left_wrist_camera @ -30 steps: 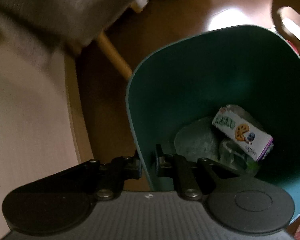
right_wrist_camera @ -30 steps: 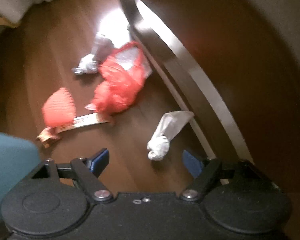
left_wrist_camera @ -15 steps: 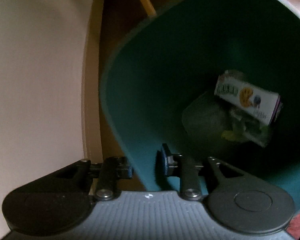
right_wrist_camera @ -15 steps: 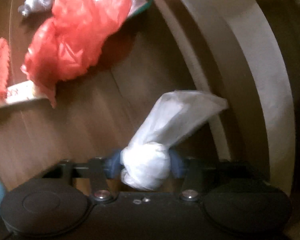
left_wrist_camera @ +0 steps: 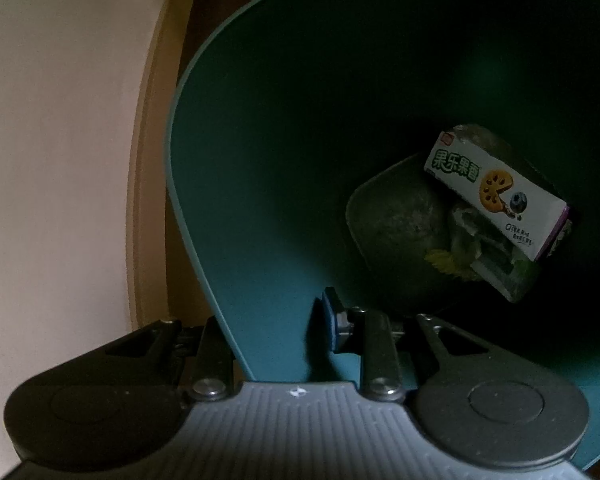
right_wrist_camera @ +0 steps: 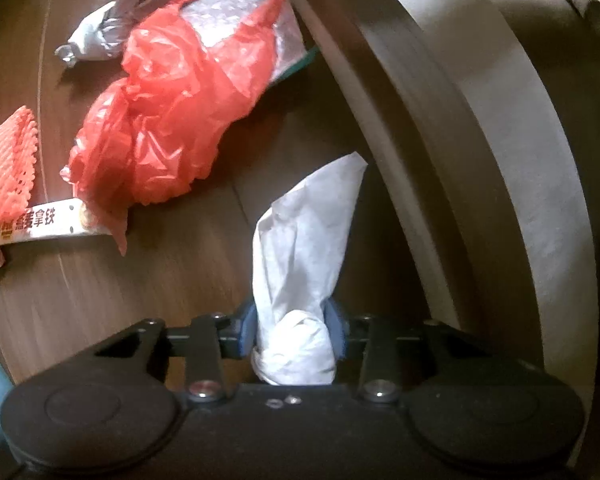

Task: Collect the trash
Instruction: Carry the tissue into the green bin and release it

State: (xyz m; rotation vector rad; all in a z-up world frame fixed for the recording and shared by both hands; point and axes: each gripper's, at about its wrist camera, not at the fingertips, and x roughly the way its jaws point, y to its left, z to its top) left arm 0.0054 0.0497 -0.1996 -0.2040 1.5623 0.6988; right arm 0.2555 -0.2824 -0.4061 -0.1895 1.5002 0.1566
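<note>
At the lower centre of the right wrist view, the right claw [right_wrist_camera: 293, 328] points down at the wooden floor [right_wrist_camera: 120, 300]. Its jaws have just been closing, and both blue pads [right_wrist_camera: 247, 330] now press on the knotted end of a white paper wad [right_wrist_camera: 304, 240]. The loose end of the wad extends toward 12 o'clock, and its tip lies close to a pale curved furniture edge [right_wrist_camera: 500, 160].

Other trash lies on the floor:
- A red plastic bag [right_wrist_camera: 172, 112] at 10 o'clock from the wad, apart from it.
- A sheet of bubble wrap [right_wrist_camera: 236, 20] partly under the bag, at 11 o'clock.
- A grey crumpled wrapper [right_wrist_camera: 100, 36] just beyond the bag, at 11 o'clock.
- A red foam net [right_wrist_camera: 4, 172] at 9 o'clock, at the view's edge.
- A printed wrapper strip [right_wrist_camera: 48, 224] below the net, with one end reaching under the red bag.

In the left wrist view, the left claw [left_wrist_camera: 276, 324] straddles the near wall of a teal bin [left_wrist_camera: 260, 160]. One finger is inside the bin and the other is outside, mostly hidden by the wall. Its jaws have just been opening. The inner pad [left_wrist_camera: 328, 316] stands clear of the wall, so the claw is not gripping. Inside the bin, at 2 o'clock from the claw, a biscuit box [left_wrist_camera: 496, 188] rests on a clear plastic wrapper [left_wrist_camera: 488, 256].
</note>
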